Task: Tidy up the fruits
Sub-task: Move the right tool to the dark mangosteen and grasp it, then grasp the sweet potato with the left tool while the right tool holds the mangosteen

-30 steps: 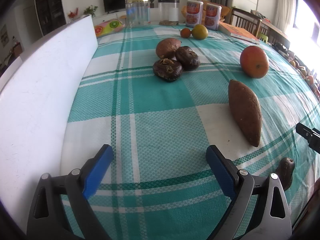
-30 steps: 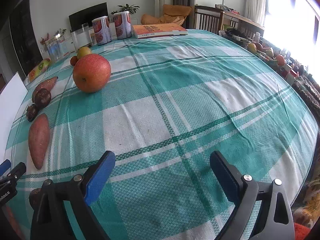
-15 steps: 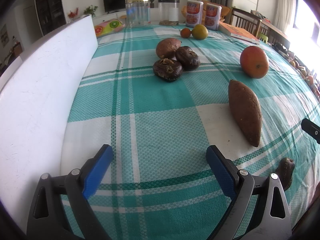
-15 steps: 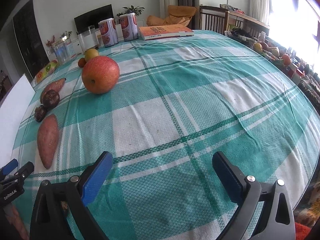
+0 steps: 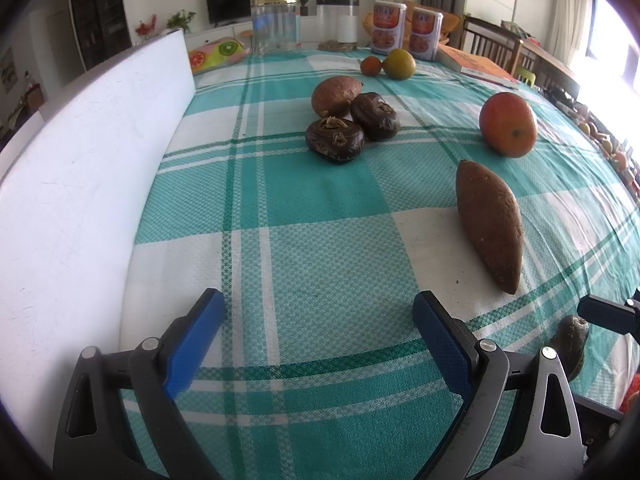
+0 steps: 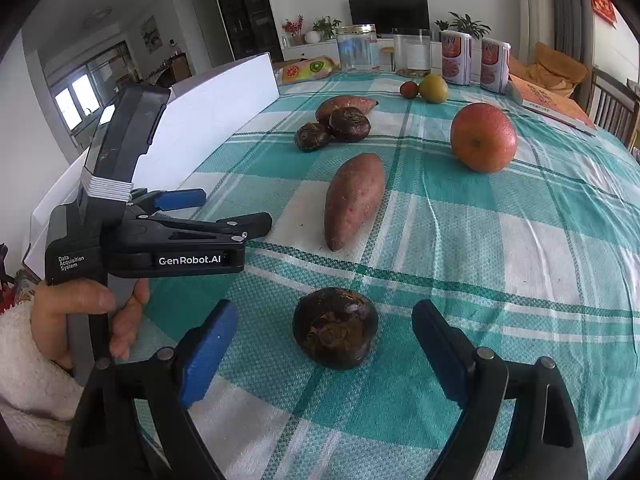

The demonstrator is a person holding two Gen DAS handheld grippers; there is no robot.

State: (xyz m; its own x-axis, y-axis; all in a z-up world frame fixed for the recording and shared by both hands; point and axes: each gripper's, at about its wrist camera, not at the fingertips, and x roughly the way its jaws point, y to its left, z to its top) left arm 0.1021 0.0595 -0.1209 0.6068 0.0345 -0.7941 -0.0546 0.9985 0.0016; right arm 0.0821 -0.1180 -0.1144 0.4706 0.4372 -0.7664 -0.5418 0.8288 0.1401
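A dark brown water chestnut (image 6: 335, 328) lies on the checked tablecloth between the fingers of my right gripper (image 6: 325, 320). The jaws are closing, and a gap shows between each pad and the chestnut. In the left wrist view the same chestnut (image 5: 568, 340) sits at the far right, under one right-gripper finger (image 5: 604, 314). My left gripper (image 5: 318, 320) stands open over bare cloth. A sweet potato (image 6: 354, 200) lies beyond, then an orange-red fruit (image 6: 483, 137). Farther back are two dark chestnuts (image 6: 332, 128) against a second sweet potato (image 6: 344, 105).
A white board (image 5: 80, 200) stands along the table's left side. At the far end are a small tomato and a yellow-green citrus (image 5: 398, 64), glass jars (image 5: 276, 24), two tins (image 5: 388, 30) and an orange book (image 5: 476, 66). A hand (image 6: 80, 308) holds the left gripper (image 6: 234, 209).
The right gripper has swung left and rolled, so the lone water chestnut now lies between its fingers, which stand closer together. The left gripper has not moved.
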